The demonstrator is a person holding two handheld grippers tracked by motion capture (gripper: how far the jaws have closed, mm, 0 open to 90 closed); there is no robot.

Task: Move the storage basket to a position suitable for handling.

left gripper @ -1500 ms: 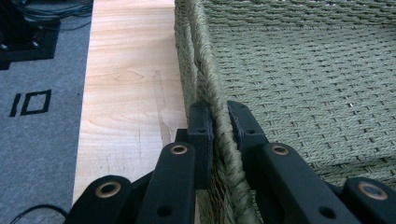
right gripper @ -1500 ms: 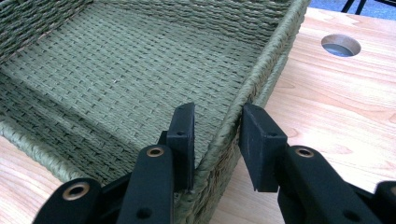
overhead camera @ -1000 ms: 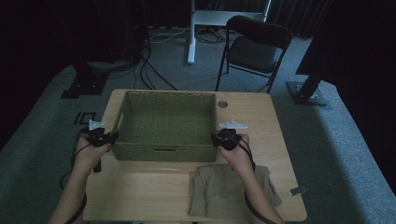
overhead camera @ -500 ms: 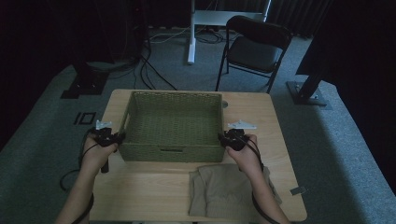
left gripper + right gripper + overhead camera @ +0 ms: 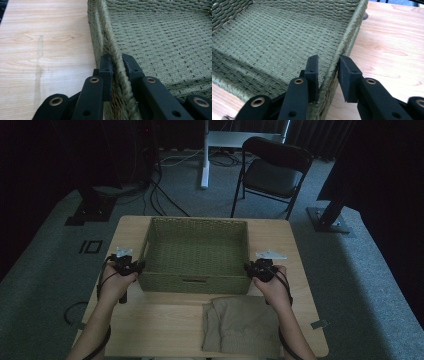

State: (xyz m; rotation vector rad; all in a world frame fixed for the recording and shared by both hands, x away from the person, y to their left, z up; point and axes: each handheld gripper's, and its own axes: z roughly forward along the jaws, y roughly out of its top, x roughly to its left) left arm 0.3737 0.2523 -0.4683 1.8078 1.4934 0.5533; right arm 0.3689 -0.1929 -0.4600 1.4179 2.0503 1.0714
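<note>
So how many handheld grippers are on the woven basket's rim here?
2. The left gripper is clamped on the green woven basket's left rim near the front corner; the right gripper straddles the right rim there, its outer jaw a little off the weave.

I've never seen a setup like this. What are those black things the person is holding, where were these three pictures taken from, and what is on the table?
There is no machine here. A person holds a hand tool in each hand, each with two black fingers that pinch like tongs. One picture looks down from above the wooden table. The other two come from small cameras riding on the tools, looking along their fingers.

On the table sit an empty green woven basket and, nearer the person, a folded beige cloth.

The left gripper is pinched shut on the basket's left rim, which its own camera shows squeezed between the fingers. The right gripper straddles the right rim, but one of its fingers stands off the rim, so it looks open.
</note>
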